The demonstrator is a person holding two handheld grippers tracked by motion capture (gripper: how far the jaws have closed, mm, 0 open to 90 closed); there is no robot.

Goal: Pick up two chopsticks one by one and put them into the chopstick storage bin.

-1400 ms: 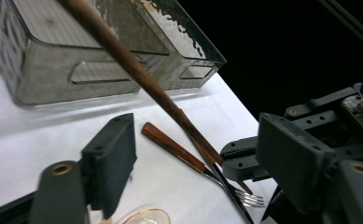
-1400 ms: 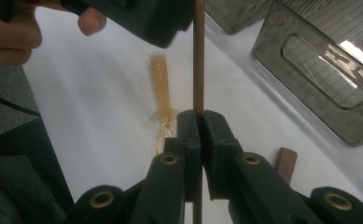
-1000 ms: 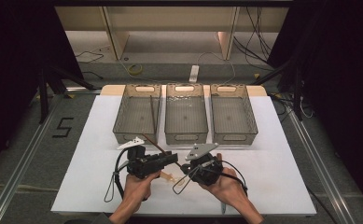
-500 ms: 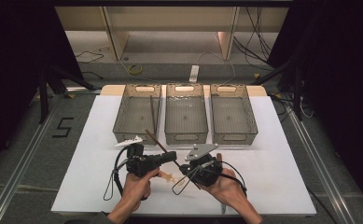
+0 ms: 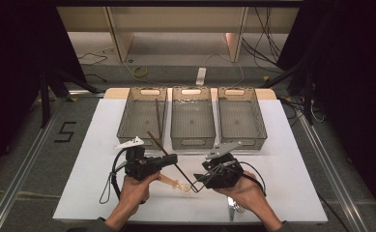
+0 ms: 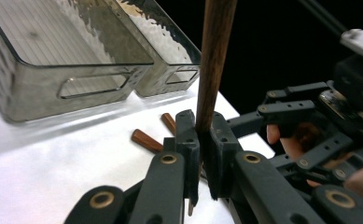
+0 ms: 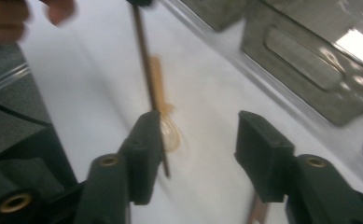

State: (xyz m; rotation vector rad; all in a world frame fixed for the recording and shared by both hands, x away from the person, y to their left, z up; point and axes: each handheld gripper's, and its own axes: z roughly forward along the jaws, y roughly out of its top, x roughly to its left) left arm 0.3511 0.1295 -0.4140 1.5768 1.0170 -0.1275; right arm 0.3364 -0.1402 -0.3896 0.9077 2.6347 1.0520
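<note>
- Left gripper (image 5: 172, 159): jaws pressed together on a dark wooden chopstick (image 5: 168, 155), pinched partway along its length. In the left gripper view the left gripper (image 6: 202, 140) pads clamp the chopstick (image 6: 214, 60), which rises steeply between them.
- Right gripper (image 5: 198, 182): jaws have just been opening and stand spread. In the right gripper view the right gripper (image 7: 198, 140) has nothing pressed between its pads; the chopstick (image 7: 146, 70) runs just beside its left-hand pad, its lower end near the table.
- Chopstick, high view: slants from near the left bin's front edge down toward the right gripper's tips.
- Pale plastic spoon (image 5: 176, 183): lies on the white table cover (image 5: 292, 174) below the chopstick, between the two grippers; bowl toward the right gripper.
- Two brown stick ends (image 6: 158, 133): lie on the cover beyond the left gripper's jaws.
- Three clear bins (image 5: 192, 121): side by side at the far side of the cover; another dark chopstick (image 5: 158, 116) lies in the left bin.
- Metal utensil (image 5: 232, 209): on the cover, partly under the right hand.
</note>
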